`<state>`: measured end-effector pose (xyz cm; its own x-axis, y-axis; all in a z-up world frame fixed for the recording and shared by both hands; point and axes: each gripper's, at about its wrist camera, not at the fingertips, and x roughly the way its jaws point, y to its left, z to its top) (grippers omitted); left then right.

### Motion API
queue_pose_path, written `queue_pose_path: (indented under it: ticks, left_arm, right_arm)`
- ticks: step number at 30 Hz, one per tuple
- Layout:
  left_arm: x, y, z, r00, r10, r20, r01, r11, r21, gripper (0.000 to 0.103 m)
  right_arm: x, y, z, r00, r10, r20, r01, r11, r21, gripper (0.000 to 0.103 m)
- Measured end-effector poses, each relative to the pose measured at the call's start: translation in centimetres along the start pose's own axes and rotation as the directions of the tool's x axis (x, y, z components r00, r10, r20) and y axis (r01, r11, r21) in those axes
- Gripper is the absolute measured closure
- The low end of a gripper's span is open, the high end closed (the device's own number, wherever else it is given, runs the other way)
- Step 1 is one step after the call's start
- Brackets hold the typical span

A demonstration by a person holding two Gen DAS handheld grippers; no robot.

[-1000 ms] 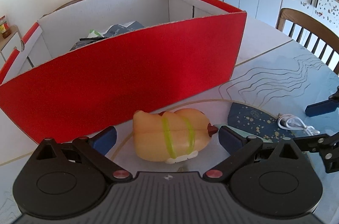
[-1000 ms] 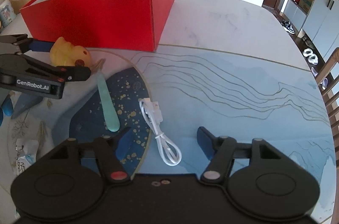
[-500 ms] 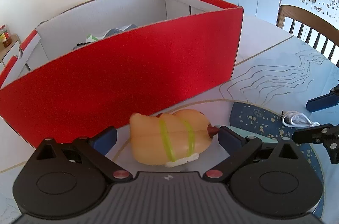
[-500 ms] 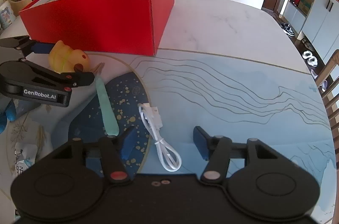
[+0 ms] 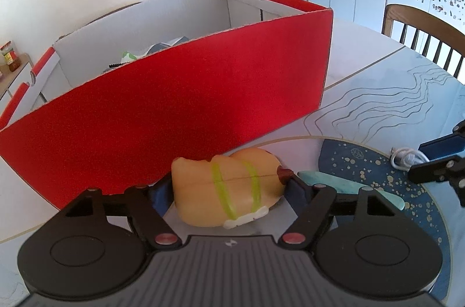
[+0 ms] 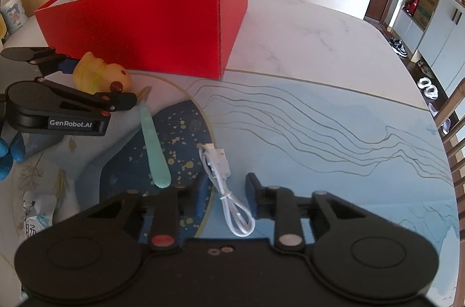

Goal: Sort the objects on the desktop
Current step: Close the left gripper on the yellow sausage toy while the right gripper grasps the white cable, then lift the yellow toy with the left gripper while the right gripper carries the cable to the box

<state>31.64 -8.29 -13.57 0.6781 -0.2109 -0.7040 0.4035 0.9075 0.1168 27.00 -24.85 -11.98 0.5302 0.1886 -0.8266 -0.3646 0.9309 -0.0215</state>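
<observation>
A yellow rubber duck (image 5: 226, 187) with green bands lies on the table in front of the red cardboard box (image 5: 180, 103). My left gripper (image 5: 226, 190) has closed in on the duck, its fingers touching both ends; it also shows in the right wrist view (image 6: 96, 80). A white coiled USB cable (image 6: 229, 190) lies between the open fingers of my right gripper (image 6: 226, 195), which hovers just over it. The cable also shows in the left wrist view (image 5: 407, 158).
A mint-green flat stick (image 6: 152, 147) lies on the dark blue speckled mat (image 6: 180, 138). The box holds several items (image 5: 151, 51). A crumpled wrapper (image 6: 35, 217) and a blue toy (image 6: 8, 153) lie at the left. A wooden chair (image 5: 421, 28) stands past the table edge.
My left gripper's fingers have closed from wide open onto the duck's ends. My right gripper has moved forward over the cable and its fingers have narrowed around it.
</observation>
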Motion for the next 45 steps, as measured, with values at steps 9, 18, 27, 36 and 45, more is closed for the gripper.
queue_pose_path:
  ticks: [9,18,27,36,45]
  left_arm:
    - [-0.3,0.3,0.2,1.0,-0.009,0.0,0.009,1.0,-0.018,0.028]
    - [-1.4,0.1,0.6,1.0,-0.02,0.016,0.02,1.0,-0.014,0.029]
    - [-3.0,-0.2,1.3,0.999,-0.026,0.033,0.026,0.999,-0.018,0.029]
    - [-4.9,-0.2,1.9,0.998,-0.036,0.046,0.037,0.999,-0.023,0.029]
    - [-6.8,0.2,3.0,0.999,-0.03,0.045,0.032,0.999,-0.036,0.029]
  right_arm:
    - [0.0,0.1,0.0,1.0,-0.013,-0.001,0.013,1.0,-0.006,0.089]
    - [-0.8,0.1,0.3,1.0,-0.021,0.008,0.021,1.0,-0.002,0.089]
    - [-2.2,0.5,1.0,0.999,-0.014,0.029,0.014,1.0,0.002,0.089]
    - [-4.0,1.0,1.8,0.999,0.0,0.05,0.0,1.0,-0.004,0.089]
    - [-5.6,1.6,3.0,0.997,-0.003,0.076,0.003,1.0,-0.008,0.089]
